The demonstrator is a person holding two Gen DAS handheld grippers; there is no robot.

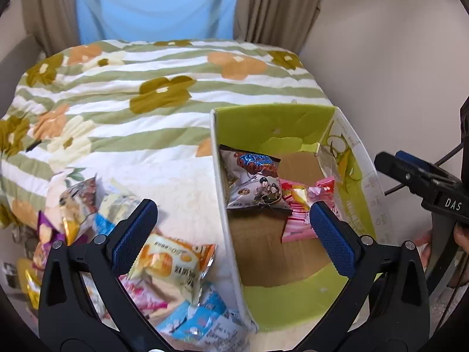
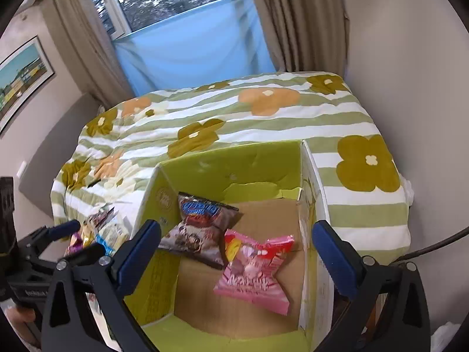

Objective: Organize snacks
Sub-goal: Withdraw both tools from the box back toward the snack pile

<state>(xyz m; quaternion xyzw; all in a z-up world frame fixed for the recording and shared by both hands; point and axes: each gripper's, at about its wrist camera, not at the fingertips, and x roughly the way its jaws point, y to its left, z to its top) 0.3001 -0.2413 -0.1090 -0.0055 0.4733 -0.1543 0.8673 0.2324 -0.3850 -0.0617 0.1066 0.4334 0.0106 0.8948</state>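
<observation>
My right claw [image 2: 236, 259] spread wide above the green box [image 2: 234, 158], nothing pinched; pink snack [image 2: 255, 275] and dark snack [image 2: 202, 234] inside; my left claw [image 1: 234, 234] spread, loose snacks [image 1: 173, 267] left on bed [image 1: 146, 94]

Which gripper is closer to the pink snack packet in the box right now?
Right. The right gripper hangs open directly over the pink snack packet inside the box. The left gripper, also open, straddles the box's left wall, nearer the loose snack pile.
</observation>
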